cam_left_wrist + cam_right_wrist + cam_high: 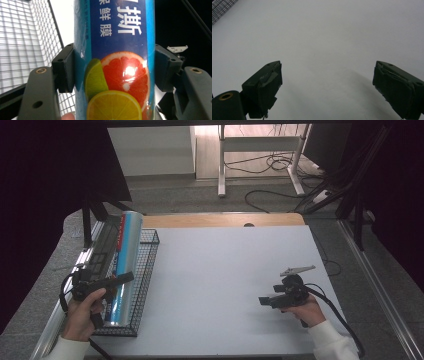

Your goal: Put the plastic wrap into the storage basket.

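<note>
A long roll of cling film [125, 255], blue with citrus fruit printed on it [120, 75], lies lengthwise in a black wire basket [150, 250] at the table's left. Its far end pokes out past the basket's far rim. My left gripper [120, 280] is shut on the roll near its front half, and in the left gripper view [113, 50] both pads [65, 70] press its sides. My right gripper [262, 301] hovers low over the bare white table at the right front. Its jaws [327, 67] stand wide open with nothing between them.
The basket's mesh [25, 37] shows beside the roll, and a corner of the basket [222, 7] is far off in the right gripper view. A black slotted panel [102, 250] lies left of the basket. The white tabletop [225, 270] spreads between both hands. Floor cables [280, 165] lie beyond.
</note>
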A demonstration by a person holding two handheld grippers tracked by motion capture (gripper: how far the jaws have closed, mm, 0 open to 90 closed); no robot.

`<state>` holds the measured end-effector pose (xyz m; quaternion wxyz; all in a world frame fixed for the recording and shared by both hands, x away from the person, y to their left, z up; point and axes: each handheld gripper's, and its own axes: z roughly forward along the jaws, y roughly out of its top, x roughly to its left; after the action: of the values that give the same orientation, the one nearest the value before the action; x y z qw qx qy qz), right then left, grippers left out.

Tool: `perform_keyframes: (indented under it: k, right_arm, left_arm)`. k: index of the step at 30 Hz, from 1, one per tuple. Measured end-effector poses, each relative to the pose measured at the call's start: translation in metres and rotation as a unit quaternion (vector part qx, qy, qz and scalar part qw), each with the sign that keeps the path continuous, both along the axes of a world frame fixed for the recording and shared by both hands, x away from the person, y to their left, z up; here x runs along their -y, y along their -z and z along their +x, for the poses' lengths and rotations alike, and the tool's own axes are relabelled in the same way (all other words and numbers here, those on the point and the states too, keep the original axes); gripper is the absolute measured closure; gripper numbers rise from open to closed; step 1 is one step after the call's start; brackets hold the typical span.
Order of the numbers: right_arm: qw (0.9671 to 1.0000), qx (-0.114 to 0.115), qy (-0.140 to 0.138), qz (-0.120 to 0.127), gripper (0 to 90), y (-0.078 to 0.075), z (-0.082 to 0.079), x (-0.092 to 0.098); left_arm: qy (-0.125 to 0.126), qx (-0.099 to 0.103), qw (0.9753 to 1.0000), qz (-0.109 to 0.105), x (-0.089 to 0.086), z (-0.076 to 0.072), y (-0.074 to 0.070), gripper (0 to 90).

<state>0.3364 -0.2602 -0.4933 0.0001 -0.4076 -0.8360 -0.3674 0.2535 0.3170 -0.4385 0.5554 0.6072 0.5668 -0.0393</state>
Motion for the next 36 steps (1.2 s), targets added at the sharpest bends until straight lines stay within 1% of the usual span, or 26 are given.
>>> perform_keyframes:
  k: [2,9,13,14,16,17,21,23,26,27,33,34,36]
  right_arm:
    - [1.0000,0.001,0.001,0.000,9.4,0.000,0.000,0.000]
    - [1.0000,0.001,0.003,-0.002,9.5,0.001,0.001,0.002]
    - [1.0000,0.001,0.003,-0.003,9.5,0.001,0.001,0.002]
    - [1.0000,0.001,0.003,-0.003,9.5,0.001,0.001,0.002]
    - [1.0000,0.000,0.003,-0.005,9.5,0.002,0.001,0.002]
    - [1.0000,0.000,0.003,-0.005,9.5,0.002,0.001,0.002]
    - [1.0000,-0.001,0.002,-0.008,9.5,0.002,0.001,0.002]
    - [1.0000,-0.001,0.002,-0.007,9.5,0.003,0.001,0.002]
    - [0.9999,-0.001,0.003,-0.010,9.5,0.004,0.002,0.003]
    - [1.0000,-0.001,0.003,-0.009,9.5,0.004,0.002,0.003]
    - [1.0000,-0.004,0.002,-0.006,9.7,0.005,0.002,0.002]
    - [1.0000,-0.004,0.001,-0.007,9.7,0.005,0.001,0.002]
    - [1.0000,-0.003,0.002,-0.008,9.7,0.004,0.001,0.002]
  left_arm:
    - [-0.003,-0.003,1.0000,0.001,-0.003,0.002,-0.001,32.1]
    - [-0.013,-0.016,0.9997,0.015,-0.007,0.013,0.000,32.1]
    - [-0.020,-0.033,0.9988,0.030,-0.008,0.022,0.003,32.1]
    - [-0.023,-0.039,0.9982,0.038,-0.008,0.025,0.003,32.1]
    - [-0.028,-0.052,0.9966,0.057,-0.006,0.031,0.005,32.1]
    - [-0.030,-0.057,0.9960,0.063,-0.005,0.034,0.007,32.1]
    - [-0.039,-0.070,0.9937,0.078,-0.003,0.043,0.013,32.1]
    - [-0.044,-0.077,0.9920,0.090,-0.002,0.047,0.015,32.1]
    - [-0.047,-0.088,0.9896,0.103,-0.002,0.051,0.019,32.1]
    - [-0.048,-0.092,0.9890,0.105,-0.002,0.053,0.020,32.0]
    - [-0.056,-0.114,0.9830,0.133,0.000,0.062,0.028,32.0]
    - [-0.057,-0.118,0.9817,0.138,0.001,0.063,0.029,32.0]
    - [-0.060,-0.125,0.9783,0.154,0.002,0.064,0.031,32.0]
